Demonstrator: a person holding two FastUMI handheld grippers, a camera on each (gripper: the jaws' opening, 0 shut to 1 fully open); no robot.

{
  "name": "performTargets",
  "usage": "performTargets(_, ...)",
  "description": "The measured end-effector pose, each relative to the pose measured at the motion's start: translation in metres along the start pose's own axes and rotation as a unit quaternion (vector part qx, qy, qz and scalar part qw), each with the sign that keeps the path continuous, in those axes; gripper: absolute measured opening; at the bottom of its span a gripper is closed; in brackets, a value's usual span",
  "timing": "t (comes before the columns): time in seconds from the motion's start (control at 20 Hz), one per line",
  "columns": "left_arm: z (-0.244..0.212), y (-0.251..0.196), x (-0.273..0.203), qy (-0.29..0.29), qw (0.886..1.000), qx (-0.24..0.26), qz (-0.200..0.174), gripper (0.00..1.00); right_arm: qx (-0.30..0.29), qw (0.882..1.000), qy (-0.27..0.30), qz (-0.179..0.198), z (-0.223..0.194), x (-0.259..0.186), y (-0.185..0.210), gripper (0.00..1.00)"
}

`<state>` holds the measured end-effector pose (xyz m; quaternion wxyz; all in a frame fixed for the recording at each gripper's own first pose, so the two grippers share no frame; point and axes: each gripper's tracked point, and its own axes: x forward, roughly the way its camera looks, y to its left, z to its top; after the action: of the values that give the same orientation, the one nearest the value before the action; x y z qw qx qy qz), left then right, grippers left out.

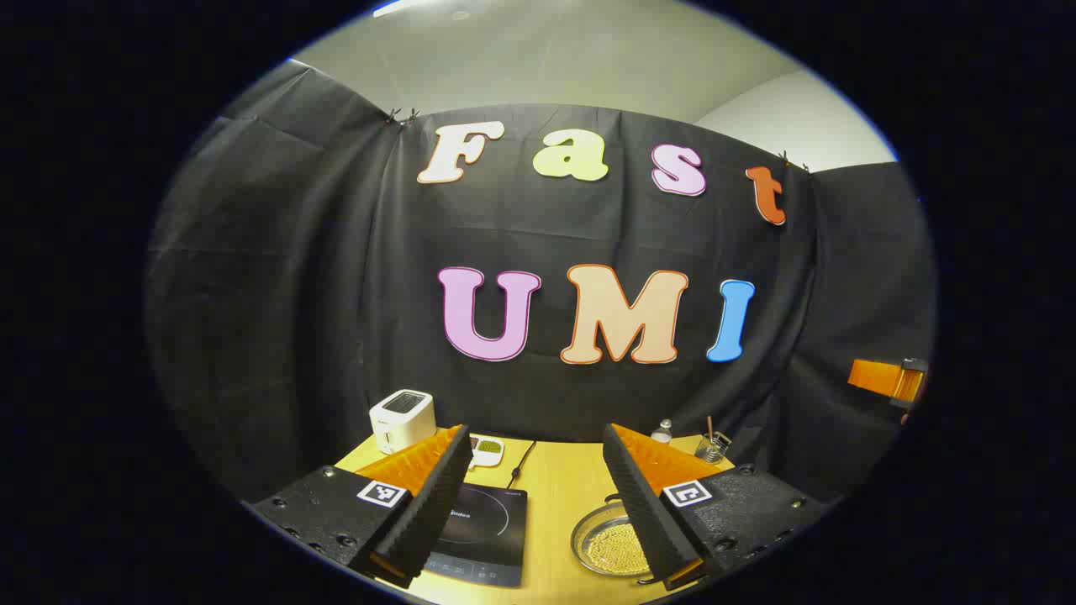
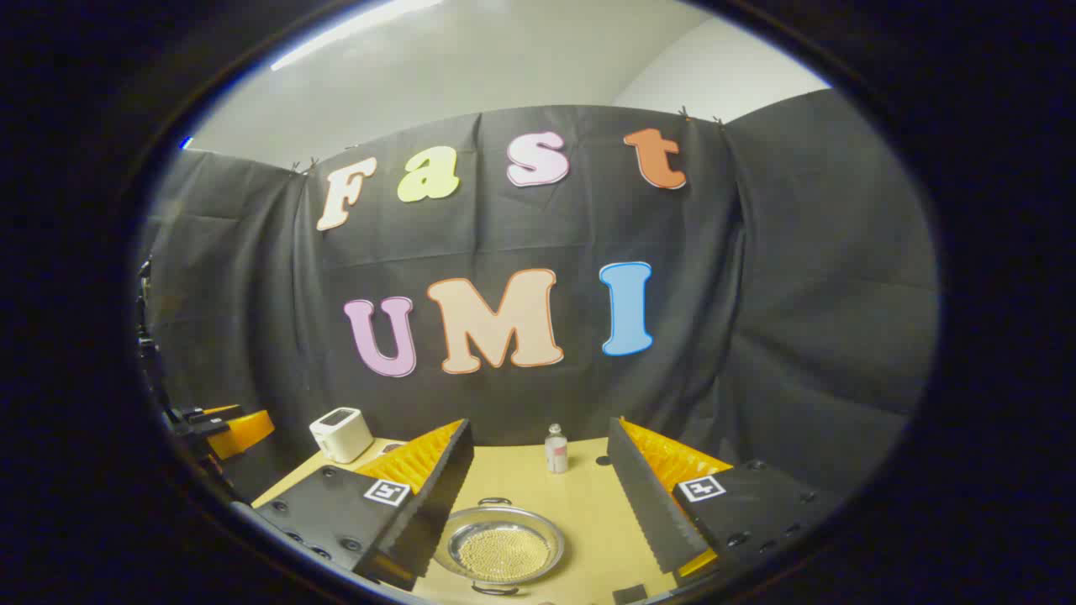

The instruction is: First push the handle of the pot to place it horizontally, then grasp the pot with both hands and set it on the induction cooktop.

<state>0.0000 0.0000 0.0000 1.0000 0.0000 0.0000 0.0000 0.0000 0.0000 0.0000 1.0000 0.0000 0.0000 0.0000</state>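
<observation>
Hovered above the wooden table (image 2: 588,512), both grippers (image 1: 534,504) (image 2: 538,504) spread wide, grasping nothing. Handle-push apparently pending: shallow steel pot (image 2: 503,546) untouched, beside black induction cooktop (image 1: 487,533). Needed lowering next.

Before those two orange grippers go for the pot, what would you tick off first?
1. Left gripper open, nothing between its fingers: ok.
2. Right gripper open, nothing between its fingers: ok.
3. Induction cooktop top bare, ready to take the pot: ok.
4. Pot within reach, on the table below the right gripper: ok.
5. Pot's handles lying horizontally: cannot tell; one shows at the far rim, one at the near.
6. Bottle standing apart from the pot: ok.
</observation>
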Motion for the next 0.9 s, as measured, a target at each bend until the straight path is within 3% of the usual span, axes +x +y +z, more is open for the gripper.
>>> performTargets(0.25, 0.020, -0.017, -0.003, -0.010, 1.000, -0.020, -0.014, 0.92, -0.010, 1.000, 0.000, -0.017, 0.008, -0.014, -0.023, 0.93)
performTargets(0.4, 0.030, -0.016, -0.002, -0.029, 1.000, -0.003, 0.000, 0.95, -0.002, 1.000, 0.004, -0.013, 0.005, -0.016, -0.028, 0.93)
performTargets(0.45, 0.029, -0.016, -0.001, -0.030, 1.000, 0.001, 0.005, 0.92, 0.002, 1.000, 0.010, -0.012, -0.001, -0.013, -0.030, 0.94)
performTargets(0.6, 0.021, -0.021, -0.003, -0.021, 1.000, -0.003, 0.009, 0.95, 0.005, 1.000, 0.027, -0.009, -0.015, -0.005, -0.037, 0.94)
performTargets(0.75, 0.017, -0.019, -0.007, -0.018, 1.000, -0.001, 0.021, 0.92, 0.002, 0.999, 0.034, -0.003, -0.022, 0.001, -0.038, 0.94)
performTargets(0.8, 0.017, -0.018, -0.009, -0.018, 0.999, 0.004, 0.027, 0.95, 0.002, 0.999, 0.036, 0.000, -0.024, 0.003, -0.037, 0.99)
performTargets(0.9, 0.015, -0.015, -0.013, -0.018, 0.999, 0.014, 0.035, 0.92, 0.004, 0.999, 0.040, 0.009, -0.026, 0.004, -0.034, 0.99)
